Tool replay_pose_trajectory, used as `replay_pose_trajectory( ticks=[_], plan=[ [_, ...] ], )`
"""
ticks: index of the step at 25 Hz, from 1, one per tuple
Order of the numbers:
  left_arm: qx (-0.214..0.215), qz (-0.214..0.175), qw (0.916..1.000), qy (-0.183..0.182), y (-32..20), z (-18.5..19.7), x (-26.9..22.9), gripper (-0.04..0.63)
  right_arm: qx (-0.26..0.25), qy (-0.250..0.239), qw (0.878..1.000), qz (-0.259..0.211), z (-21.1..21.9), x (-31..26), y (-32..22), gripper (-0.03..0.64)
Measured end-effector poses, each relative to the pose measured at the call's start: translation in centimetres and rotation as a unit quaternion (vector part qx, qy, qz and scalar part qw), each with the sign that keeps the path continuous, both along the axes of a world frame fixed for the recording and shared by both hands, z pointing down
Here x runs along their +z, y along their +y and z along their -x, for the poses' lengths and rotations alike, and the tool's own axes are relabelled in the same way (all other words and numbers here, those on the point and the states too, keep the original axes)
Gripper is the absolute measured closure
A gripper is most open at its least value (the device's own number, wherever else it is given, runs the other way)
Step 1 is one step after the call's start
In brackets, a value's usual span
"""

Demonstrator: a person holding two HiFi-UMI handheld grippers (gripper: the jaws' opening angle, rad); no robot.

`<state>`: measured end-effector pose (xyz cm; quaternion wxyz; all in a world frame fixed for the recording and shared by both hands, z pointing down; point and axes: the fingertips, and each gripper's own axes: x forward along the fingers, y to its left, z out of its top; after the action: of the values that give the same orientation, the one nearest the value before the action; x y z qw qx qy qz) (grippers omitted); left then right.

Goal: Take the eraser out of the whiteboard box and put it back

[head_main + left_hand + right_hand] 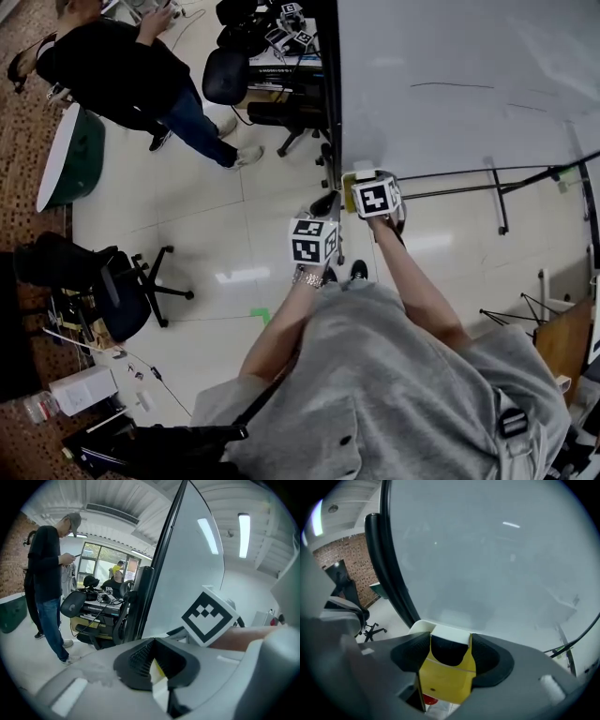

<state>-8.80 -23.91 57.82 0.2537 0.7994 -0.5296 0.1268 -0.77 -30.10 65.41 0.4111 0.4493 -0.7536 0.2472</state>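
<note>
A: Nearest?
B: Grey shirt [403, 375]; past it, left gripper [317, 234] and right gripper [377, 192] at the foot of the whiteboard [450, 84].
A: Left gripper view?
B: Jaws almost together, gripping nothing.
A: Right gripper view?
B: Jaws clamp the yellow eraser [445, 681], its far end at the white whiteboard box [449, 633]

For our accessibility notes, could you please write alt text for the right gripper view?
The right gripper clamps a yellow box with a dark curved notch, close in front of a whiteboard; a black frame edge runs down the left.

Grey shirt [403, 384], metal wristband [307, 278], white cubes [314, 241] with black square markers.
</note>
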Motion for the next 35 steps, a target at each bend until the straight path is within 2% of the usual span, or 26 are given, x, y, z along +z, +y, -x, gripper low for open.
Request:
replay_pose_trajectory(
  ticks=[3,6,8,9,11,17,21,30,35],
  plan=[
    [0.011,-0.003,0.9999,0.004,-0.3,-0.1,-0.2,0.591,0.000,0.005,1.000,-0.001,-0.1,-0.1,0.1,0.350],
    [0.015,-0.005,0.9998,0.007,-0.6,-0.1,-0.4,0.591,0.007,-0.043,0.999,0.010,0.4,-0.1,0.7,0.351],
    [0.015,-0.006,0.9998,0.009,-0.9,0.0,-0.5,0.591,0.005,-0.092,0.996,-0.006,1.4,-1.2,0.4,0.351],
    [0.014,-0.005,0.9998,0.009,-0.9,0.1,-0.4,0.591,0.001,-0.102,0.995,-0.022,1.5,-2.0,0.1,0.351],
    [0.016,0.000,0.9999,0.007,-0.7,0.3,-0.1,0.591,-0.007,-0.106,0.993,-0.050,1.2,-3.5,-0.1,0.351],
    [0.015,0.005,0.9998,0.006,-0.6,0.4,0.3,0.591,-0.041,-0.141,0.985,-0.091,0.9,-10.4,1.7,0.353],
    [0.016,0.006,0.9998,0.012,-0.4,0.1,0.5,0.591,-0.037,-0.162,0.982,-0.089,-0.2,-12.7,3.4,0.353],
    [0.027,0.006,0.9995,0.013,-0.3,-0.4,0.7,0.591,-0.034,-0.122,0.989,-0.077,-0.5,-8.3,3.9,0.353],
    [0.029,0.007,0.9995,0.014,-0.1,-0.3,0.8,0.591,-0.033,-0.094,0.994,-0.054,-0.2,-3.3,4.2,0.353]
  ],
)
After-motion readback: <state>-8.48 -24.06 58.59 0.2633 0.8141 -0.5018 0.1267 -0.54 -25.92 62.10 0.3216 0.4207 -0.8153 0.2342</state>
